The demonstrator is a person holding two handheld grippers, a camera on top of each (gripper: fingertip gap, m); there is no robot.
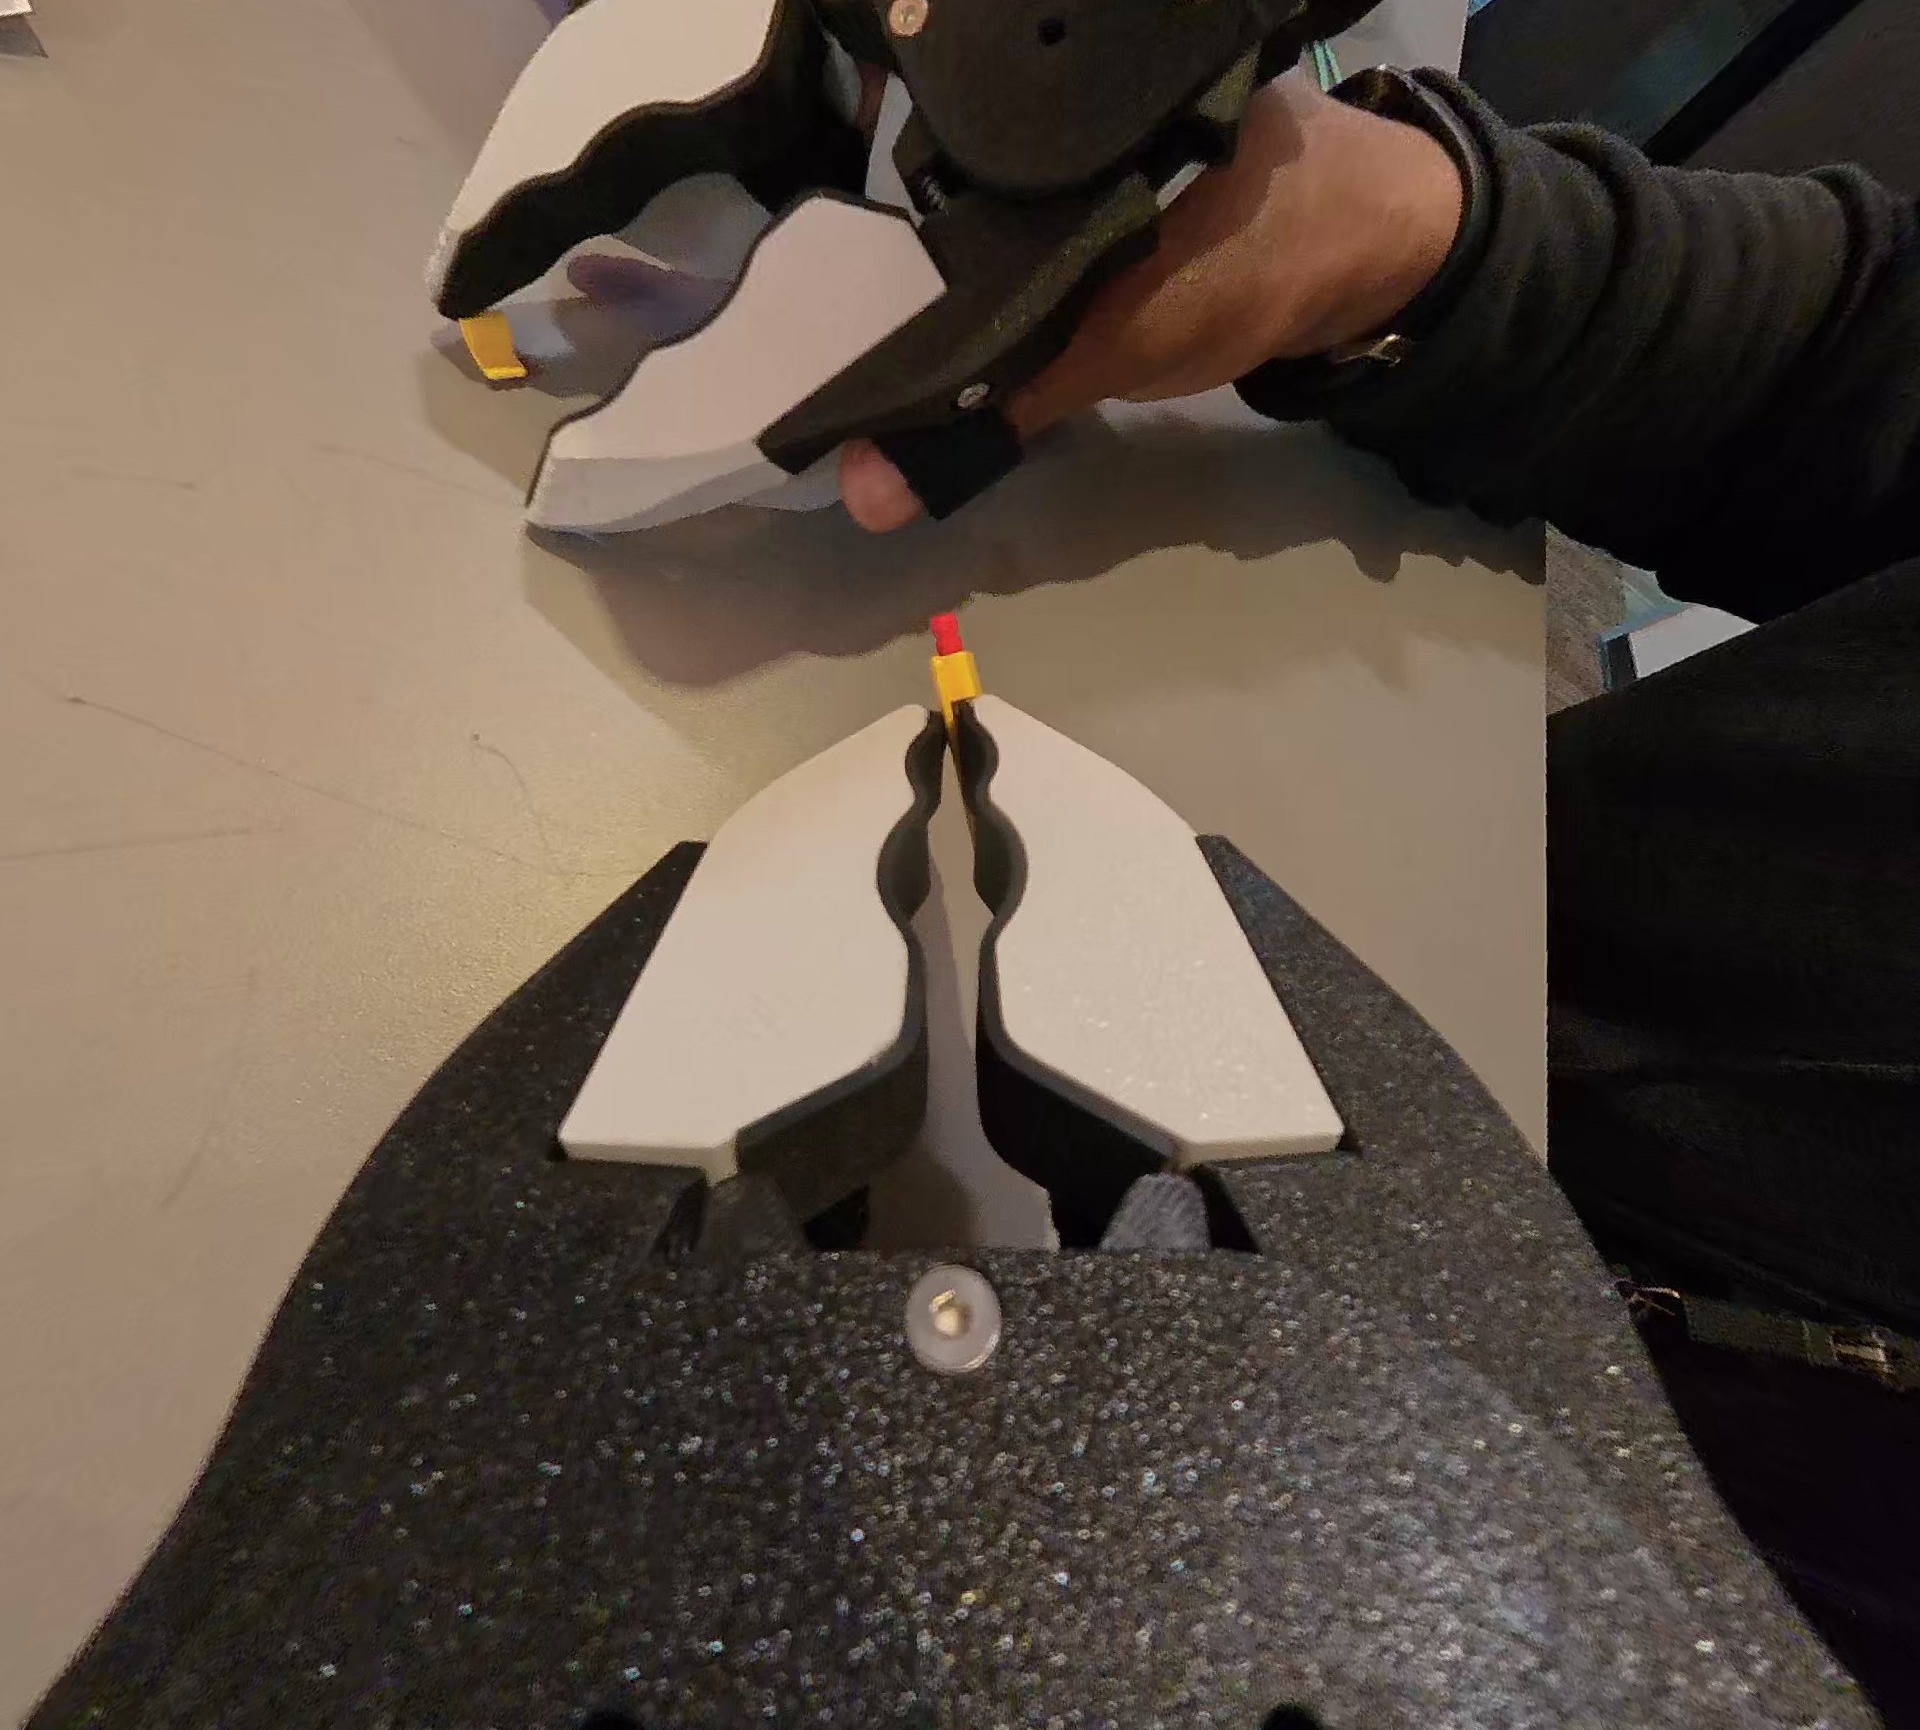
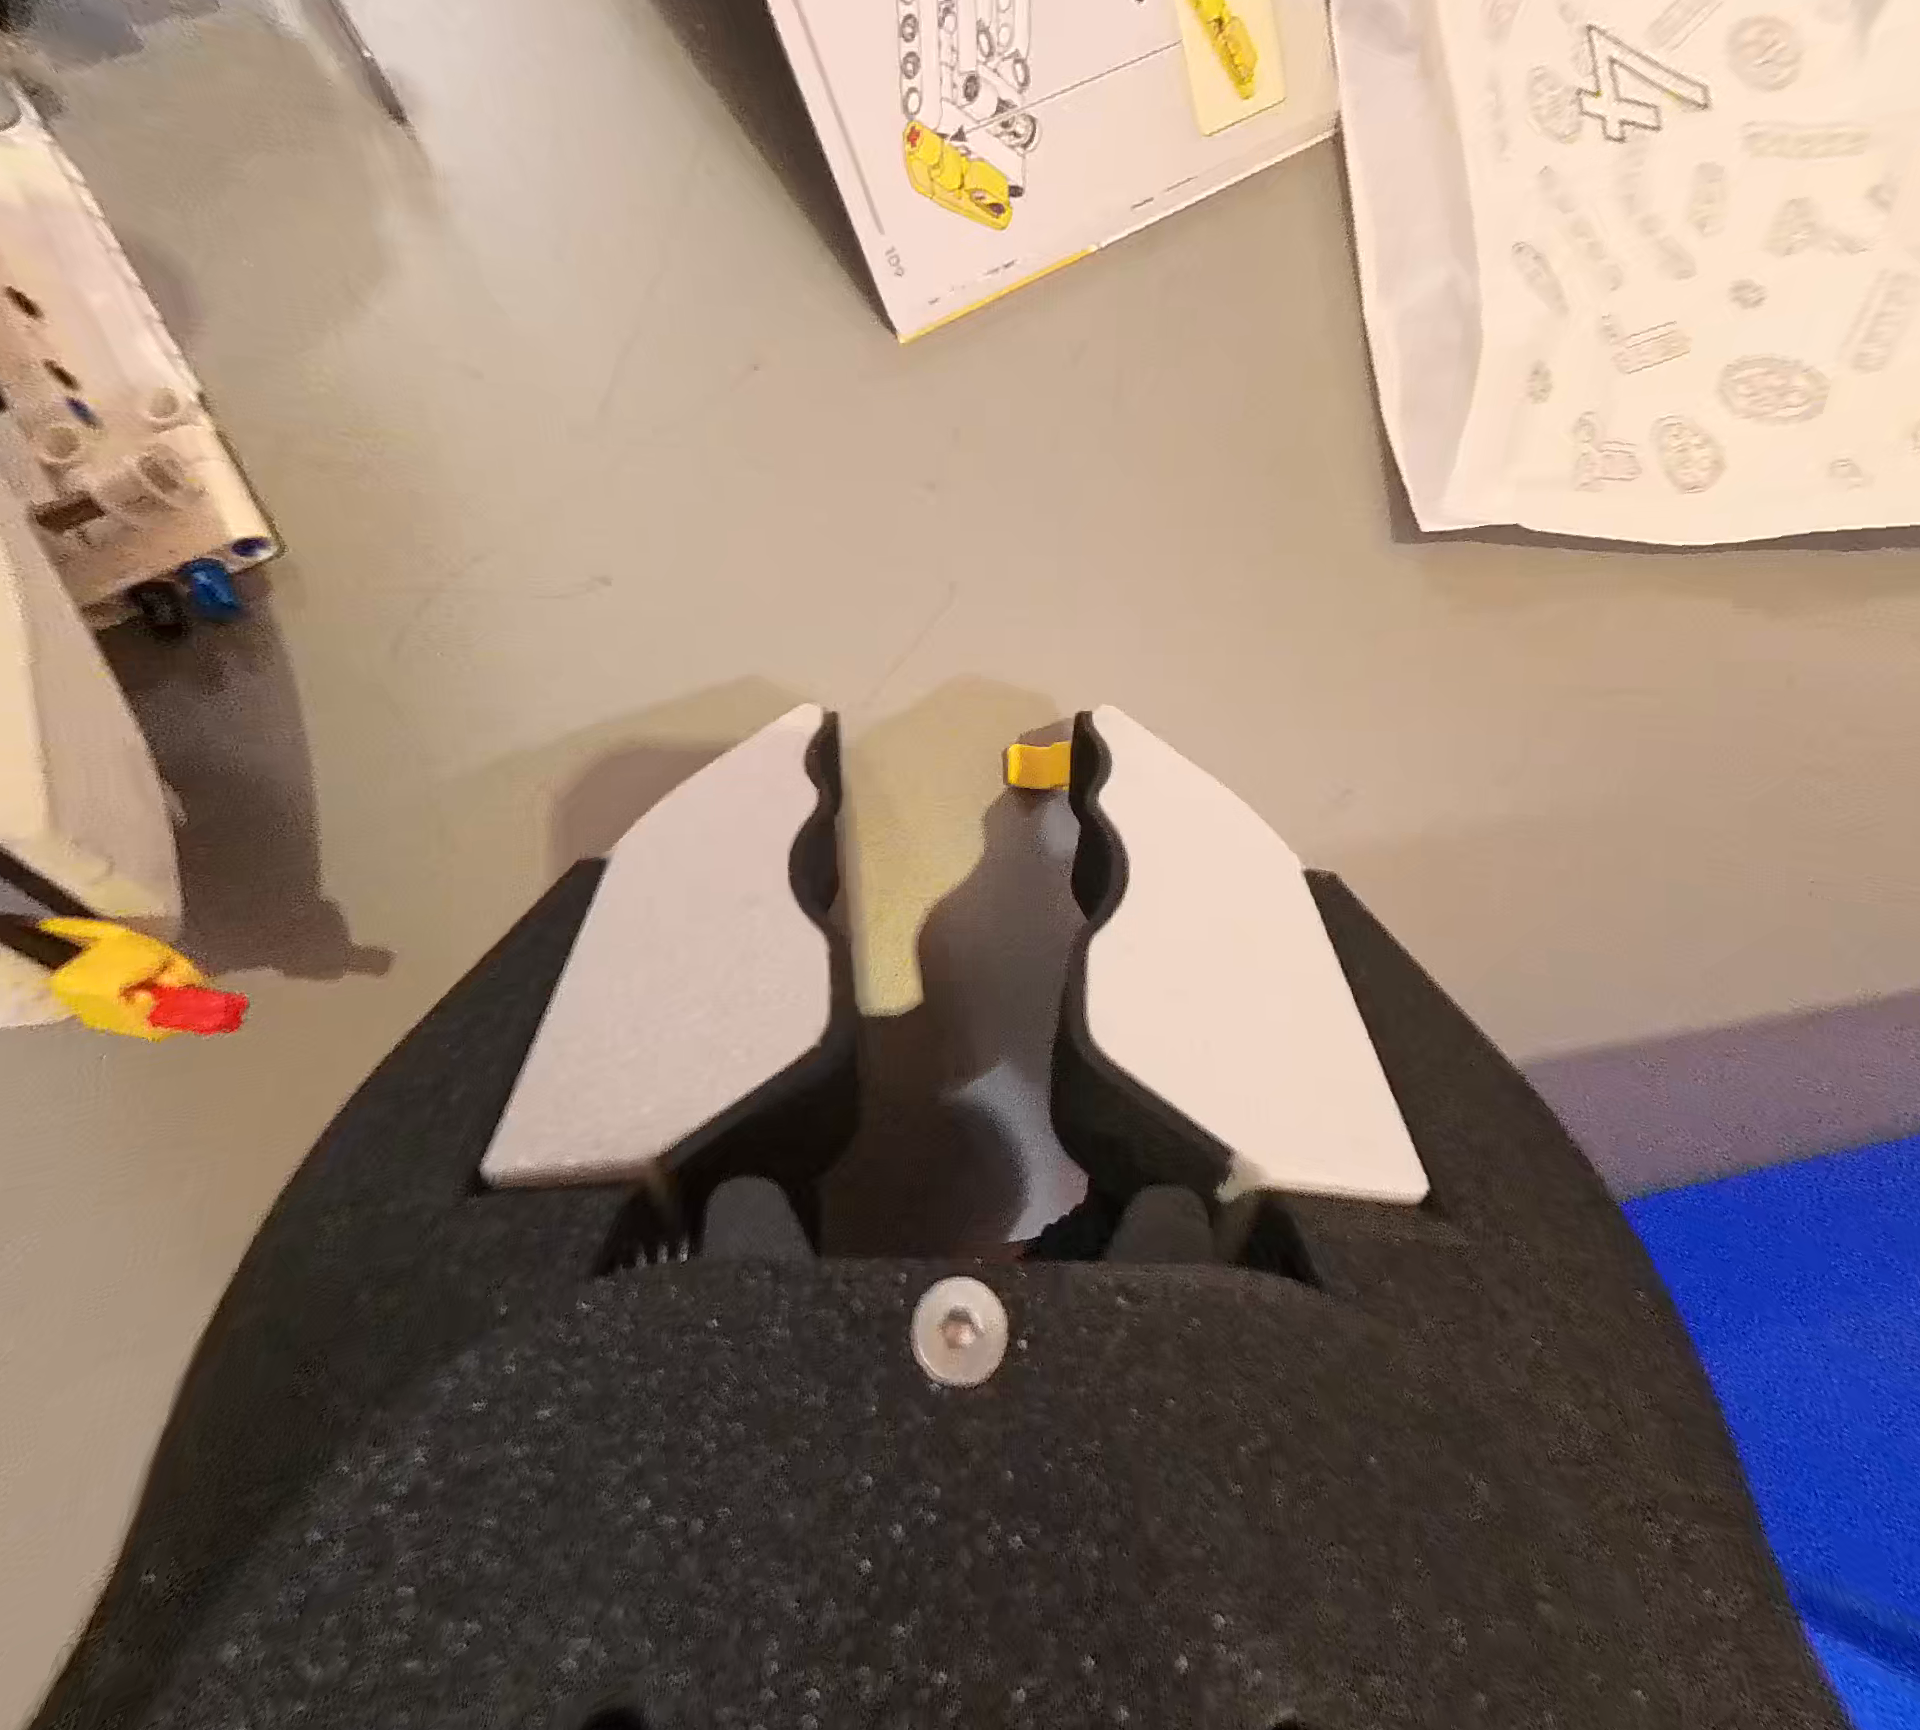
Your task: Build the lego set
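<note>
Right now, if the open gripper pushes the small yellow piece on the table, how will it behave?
The small yellow piece looks like hard plastic, so probably stiff and very light. It lies flat on the smooth table, so it would likely slide, not roll. Resting against one finger of the right gripper, it may skid away.

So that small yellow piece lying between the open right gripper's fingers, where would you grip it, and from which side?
Probably across its two flat faces, coming straight down from above. The small yellow piece lies on the grey table against the inner face of one finger of the right gripper, well apart from the other. It looks thin and slightly curved, so shifting sideways to centre it first seems wise.
</note>
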